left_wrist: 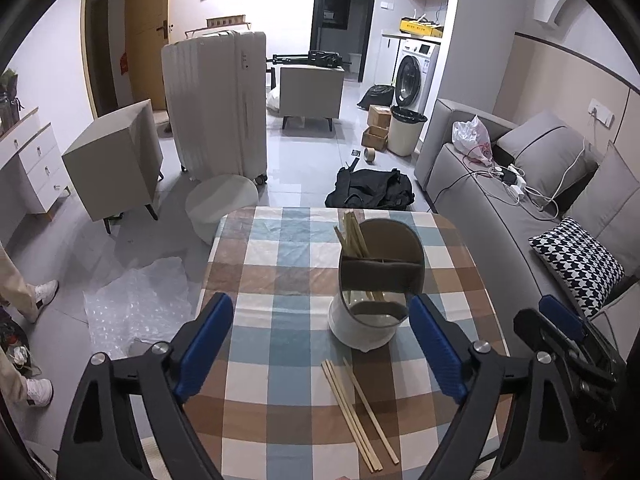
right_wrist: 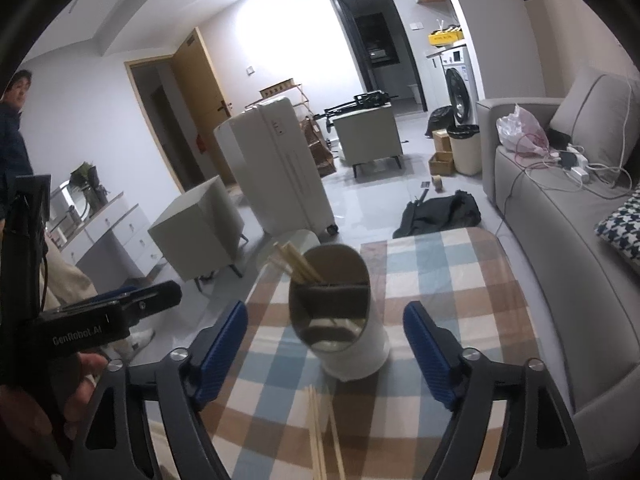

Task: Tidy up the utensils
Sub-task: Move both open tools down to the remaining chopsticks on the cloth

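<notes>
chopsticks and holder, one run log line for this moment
left gripper: open, empty | right gripper: open, empty | loose chopsticks: on tablecloth | holder: upright, some chopsticks inside

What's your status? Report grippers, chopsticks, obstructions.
Left gripper open, empty. Right gripper open, empty. Loose chopsticks on table before holder; some already inside. Nothing blocking.

I face a grey-tiled floor [left_wrist: 304, 160], white suitcase [left_wrist: 216, 104], grey sofa [left_wrist: 500, 200], washing machine [left_wrist: 414, 74] and wooden door [right_wrist: 200, 92].
</notes>
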